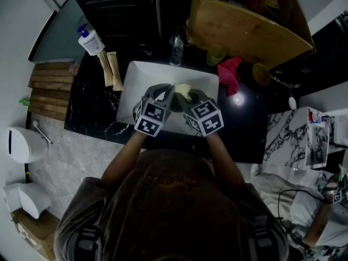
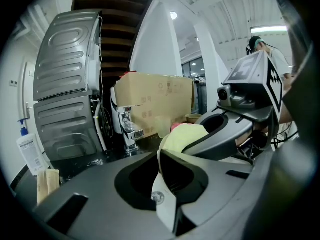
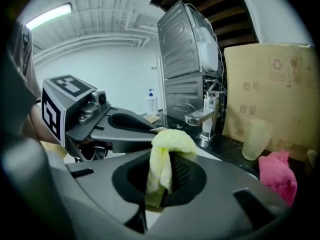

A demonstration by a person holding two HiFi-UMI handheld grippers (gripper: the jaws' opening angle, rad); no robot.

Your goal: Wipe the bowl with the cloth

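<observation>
Left jaws pinch what I take for the rim of the bowl (image 1: 175, 104), holding it over the sink (image 1: 136, 80). The right gripper (image 1: 187, 95) is clamped on the bunched yellow cloth (image 3: 162, 156), which presses at the bowl beside my left gripper (image 1: 165, 95). If I push too hard with the cloth, that thin rim hold may slip and the bowl could drop. Print on the cardboard box (image 3: 280, 94) shows a recycling mark; the rest is unreadable.

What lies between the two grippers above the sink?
The yellow cloth, pinched in the tongs of the right gripper; the left gripper clamps a thin white rim, probably the bowl. All three views show the cloth.
</observation>
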